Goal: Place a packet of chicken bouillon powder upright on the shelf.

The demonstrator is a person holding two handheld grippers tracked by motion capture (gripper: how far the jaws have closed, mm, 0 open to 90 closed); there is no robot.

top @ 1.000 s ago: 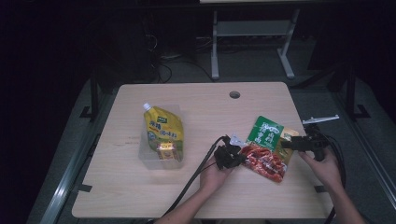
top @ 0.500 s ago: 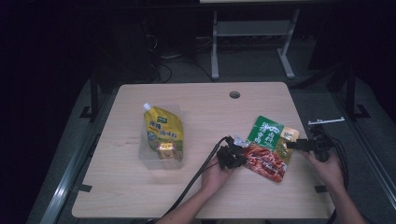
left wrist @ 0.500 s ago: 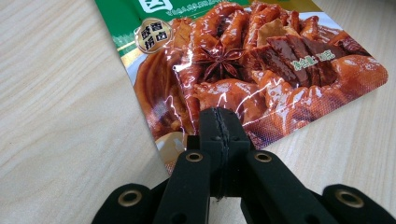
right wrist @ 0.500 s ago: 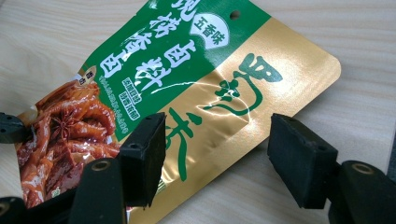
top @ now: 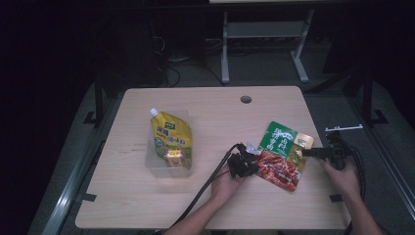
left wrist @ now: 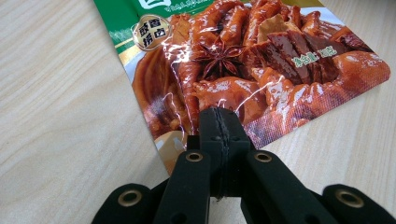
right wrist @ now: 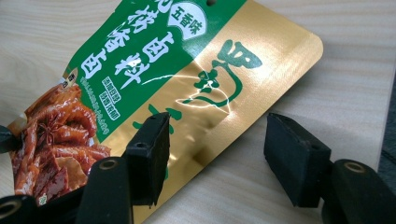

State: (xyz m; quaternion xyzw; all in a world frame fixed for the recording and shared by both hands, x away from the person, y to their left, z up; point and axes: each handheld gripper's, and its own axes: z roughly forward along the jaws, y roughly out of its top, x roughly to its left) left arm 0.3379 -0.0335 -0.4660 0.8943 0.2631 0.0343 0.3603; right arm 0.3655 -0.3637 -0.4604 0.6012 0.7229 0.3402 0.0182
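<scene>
Two tools meet at one snack pouch [top: 281, 154] on the bench's [top: 210, 205] right side in the high view; a yellow spout pouch [top: 170, 137] lies in a clear tray [top: 183, 169] well apart. Left gripper view: the left tool [left wrist: 219, 122] is clamped on the pouch's edge, so that grip looks done. Right gripper view: the right tool [right wrist: 215, 149] has been narrowing, jaws parted around the gold corner, not yet pressing. Whatever lies beneath the pouch is hidden.

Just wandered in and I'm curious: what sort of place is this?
Probably a lab or recording studio, not a kitchen: one bare wooden table in a dark room, cables trailing from a hand-held tool, and food packets such as a seasoning packet.
</scene>
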